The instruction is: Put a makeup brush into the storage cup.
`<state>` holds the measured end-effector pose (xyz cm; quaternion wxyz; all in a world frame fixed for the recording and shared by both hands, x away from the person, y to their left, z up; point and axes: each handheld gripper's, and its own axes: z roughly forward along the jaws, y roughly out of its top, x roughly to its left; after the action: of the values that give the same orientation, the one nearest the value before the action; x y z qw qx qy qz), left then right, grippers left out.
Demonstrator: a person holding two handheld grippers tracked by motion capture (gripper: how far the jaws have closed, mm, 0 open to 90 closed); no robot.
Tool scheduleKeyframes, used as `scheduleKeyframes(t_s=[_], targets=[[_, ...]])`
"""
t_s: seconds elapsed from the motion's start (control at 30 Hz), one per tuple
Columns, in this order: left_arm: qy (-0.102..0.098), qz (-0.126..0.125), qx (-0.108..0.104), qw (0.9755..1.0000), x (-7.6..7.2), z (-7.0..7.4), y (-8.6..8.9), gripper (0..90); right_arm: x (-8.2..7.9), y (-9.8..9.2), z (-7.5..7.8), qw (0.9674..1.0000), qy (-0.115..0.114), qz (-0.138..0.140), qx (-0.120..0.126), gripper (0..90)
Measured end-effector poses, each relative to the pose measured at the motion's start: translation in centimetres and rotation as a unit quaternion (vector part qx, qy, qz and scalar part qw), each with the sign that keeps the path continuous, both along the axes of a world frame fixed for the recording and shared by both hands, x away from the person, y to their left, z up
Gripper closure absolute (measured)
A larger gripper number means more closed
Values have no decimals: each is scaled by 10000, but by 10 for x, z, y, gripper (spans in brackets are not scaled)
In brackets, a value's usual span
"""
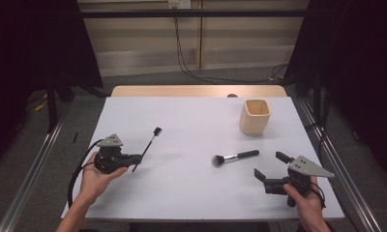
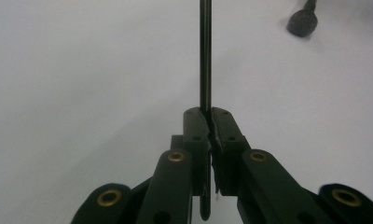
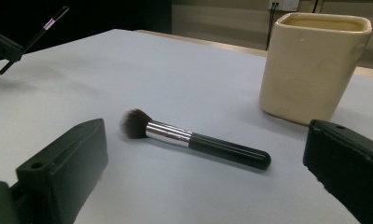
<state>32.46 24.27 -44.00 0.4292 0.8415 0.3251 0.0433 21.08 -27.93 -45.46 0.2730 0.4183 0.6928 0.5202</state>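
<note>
While the left gripper (image 1: 132, 158) at the lower left of the high view clamps its jaws tight on the thin black makeup brush (image 1: 148, 146), that slim brush angles up off the table (image 1: 182, 121) toward the centre. Right of centre, the powder brush (image 1: 235, 156) lies flat, untouched. At the upper right the cream ceramic cup (image 1: 255, 116) stands empty. At the lower right the right gripper (image 1: 271, 166) has its jaws wide open, holding nothing. By my reading, 1 brush is lifted, 0 are in the cup, and 2 placements remain.
</note>
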Motion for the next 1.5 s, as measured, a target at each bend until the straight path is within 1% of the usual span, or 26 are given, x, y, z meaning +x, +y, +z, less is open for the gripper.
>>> scheduleKeyframes(t_s=[0.07,0.1,0.13,0.2,0.23,0.27,0.3,0.33,0.4,0.47,0.57,0.67,0.7,0.73,0.8,0.87,0.93,1.03,1.13,1.27,1.5], targets=[[1,-16,-46,10000,-1,0,-2,859,0,0,0,10000,-1,2,8,0],[-44,-42,-75,10000,-3,-2,-5,859,0,0,0,10000,-4,7,1,0],[-44,-42,-75,10000,-3,-2,-5,859,0,0,0,10000,-4,7,1,0],[-65,-51,-167,9998,-4,-3,-7,859,0,1,0,10000,-14,22,8,0],[-131,-26,-304,9994,-6,-5,-7,859,0,1,0,10000,-15,29,6,0],[-249,30,-344,9991,-7,-6,-7,859,0,1,0,10000,-15,32,4,0],[-249,30,-344,9991,-7,-6,-7,859,0,1,0,10000,-13,27,8,0],[-269,51,-440,9987,-8,-7,-6,859,-1,1,0,10000,-10,17,25,0],[-394,30,-546,9977,-10,-8,-8,859,-1,1,0,10000,-23,21,33,0],[-423,38,-727,9964,-10,-8,-9,859,-1,1,0,10000,-16,19,55,0],[-481,12,-763,9959,-10,-7,-11,859,-1,1,0,10000,-23,22,81,0],[-536,54,-817,9952,-12,-9,-13,859,-1,2,0,9999,-41,24,111,0],[-578,54,-887,9944,-13,-9,-14,859,-1,2,0,9999,-48,34,126,0],[-546,48,-966,9938,-13,-10,-14,859,-1,2,0,9998,-58,40,165,0],[-613,21,-966,9934,-15,-9,-14,859,-1,3,0,9998,-72,54,204,0],[-650,35,-1036,9925,-15,-9,-14,859,-1,6,0,9996,-81,140,239,0],[-688,31,-1051,9921,-16,-8,-14,859,0,9,0,9994,-84,205,250,0],[-706,14,-1066,9918,-18,-7,-17,859,1,12,0,9992,-84,316,223,0],[-694,-12,-1128,9912,-20,-5,-20,859,2,16,1,9989,-63,370,277,0],[-699,-60,-1140,9910,-21,-5,-24,859,4,21,3,9983,-62,448,365,0],[-732,-102,-1140,9907,-23,-2,-32,859,12,33,5,9975,11,595,375,0]])
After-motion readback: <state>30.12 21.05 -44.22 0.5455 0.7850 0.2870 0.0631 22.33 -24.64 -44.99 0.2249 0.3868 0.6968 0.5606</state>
